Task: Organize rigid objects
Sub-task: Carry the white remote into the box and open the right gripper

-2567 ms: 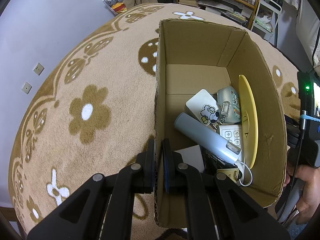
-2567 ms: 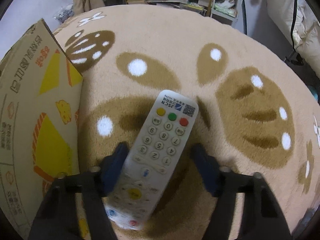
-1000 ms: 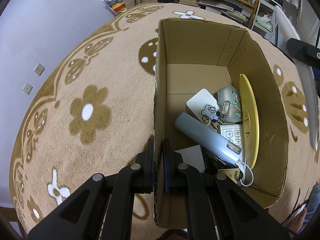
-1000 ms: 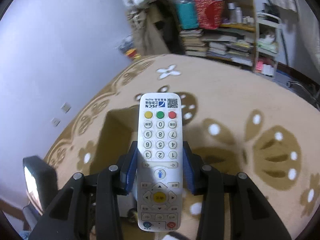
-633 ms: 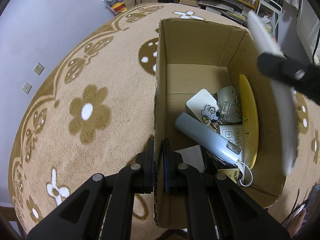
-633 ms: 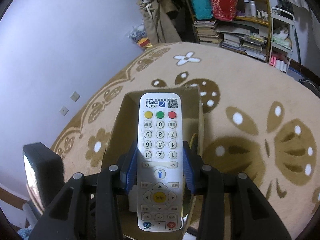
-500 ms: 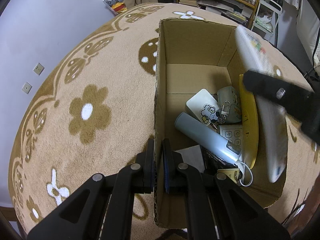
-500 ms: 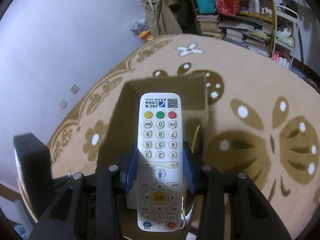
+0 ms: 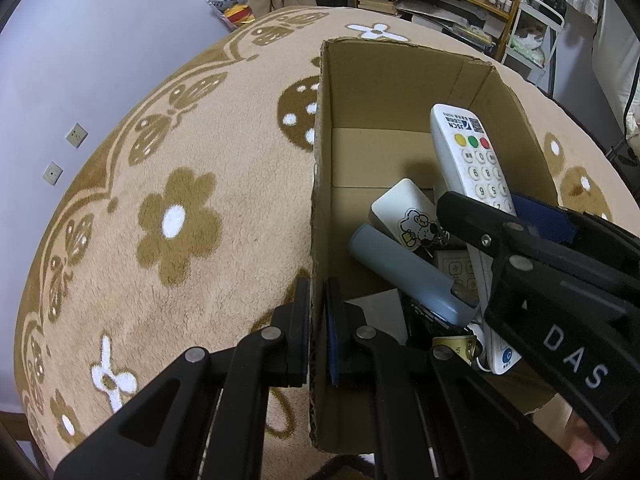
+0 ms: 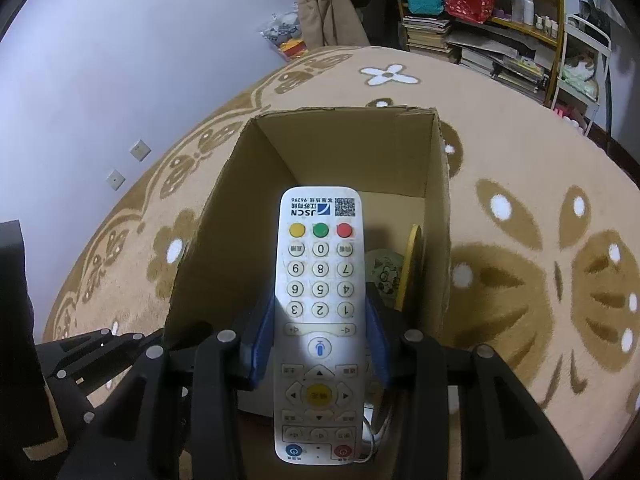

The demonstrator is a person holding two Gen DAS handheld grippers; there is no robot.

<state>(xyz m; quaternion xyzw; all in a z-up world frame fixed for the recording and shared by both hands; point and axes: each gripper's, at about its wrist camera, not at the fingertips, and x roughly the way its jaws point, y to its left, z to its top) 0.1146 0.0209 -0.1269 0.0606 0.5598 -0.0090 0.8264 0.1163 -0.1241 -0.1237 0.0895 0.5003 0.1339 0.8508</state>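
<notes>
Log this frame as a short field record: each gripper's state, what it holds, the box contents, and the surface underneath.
left gripper: shut on the near-left wall of the cardboard box
right gripper: shut on the white remote, held over the box opening
box contents: grey-blue cylinder, white case with cartoon sticker, yellow disc upright against the right wall, small white keypad
surface: beige rug with brown flowers
remote status: not yet released

Tan carpet (image 9: 168,184) with brown flowers; pale wall (image 10: 120,60) with 2 sockets; cluttered shelves (image 10: 500,32), perhaps holding books.
</notes>
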